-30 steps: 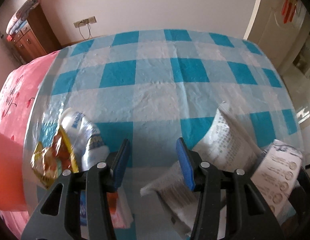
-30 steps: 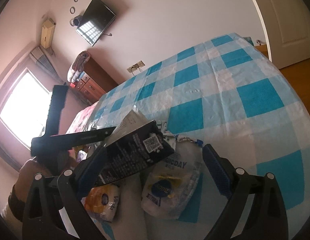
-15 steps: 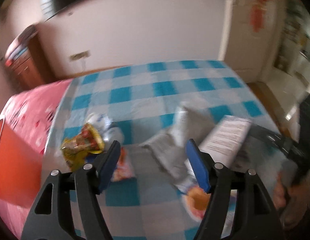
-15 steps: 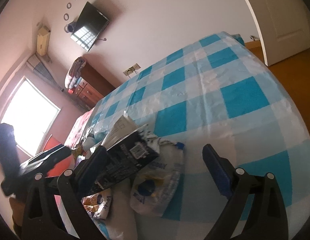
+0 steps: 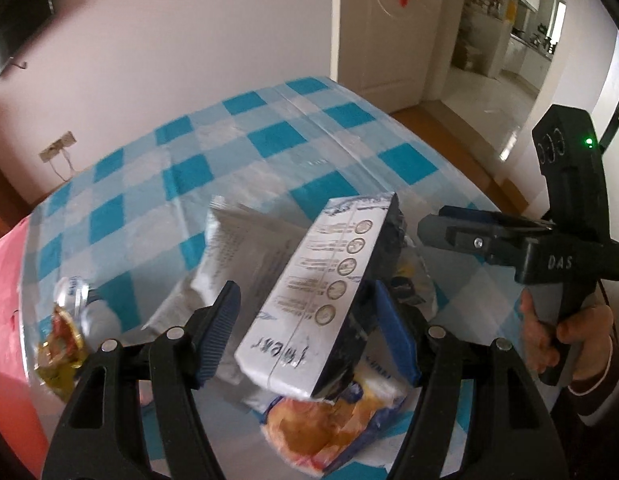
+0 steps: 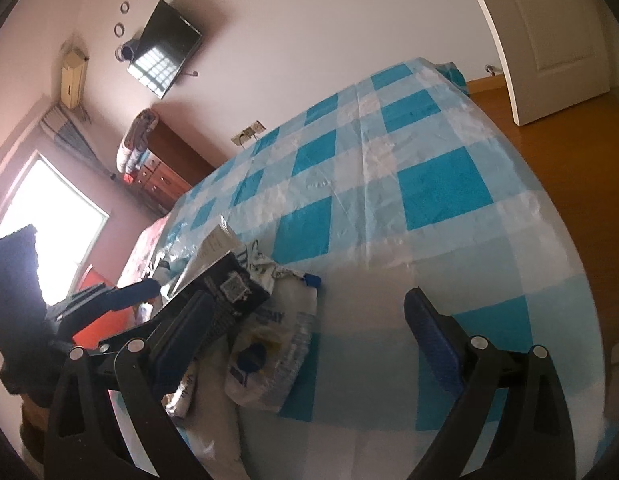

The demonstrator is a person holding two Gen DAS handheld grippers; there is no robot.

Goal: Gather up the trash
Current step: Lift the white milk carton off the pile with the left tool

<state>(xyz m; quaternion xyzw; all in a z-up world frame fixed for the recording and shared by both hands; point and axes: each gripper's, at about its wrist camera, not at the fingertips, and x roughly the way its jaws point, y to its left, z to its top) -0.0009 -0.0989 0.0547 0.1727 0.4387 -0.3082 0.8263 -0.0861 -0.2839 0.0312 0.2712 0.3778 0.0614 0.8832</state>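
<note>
A white and dark-blue carton [image 5: 321, 300] lies tilted on a heap of wrappers near the table's front edge. My left gripper [image 5: 306, 288] straddles its near end. The right pad sits at the carton's dark side and a narrow gap shows at the left pad. In the right wrist view the carton [image 6: 229, 284] leans beside the left finger of my right gripper [image 6: 307, 298], which stands wide open over a clear printed bag [image 6: 277, 352]. One left gripper finger [image 6: 137, 292] shows beyond the carton. A hand [image 5: 549, 340] holds the right gripper [image 5: 449, 224].
A grey pouch [image 5: 245, 248] and an orange snack wrapper [image 5: 321, 432] lie under the carton. A crushed bottle [image 5: 75, 292] and a yellow wrapper [image 5: 61, 344] lie at the left. The blue-check tablecloth [image 5: 269, 140] stretches beyond. A red surface [image 5: 9, 360] stands left, and wooden floor [image 6: 569, 160] right.
My left gripper has swung right and rolled, its jaws have spread wider, and it now straddles the carton rather than bare cloth. The right gripper has shifted only slightly.
</note>
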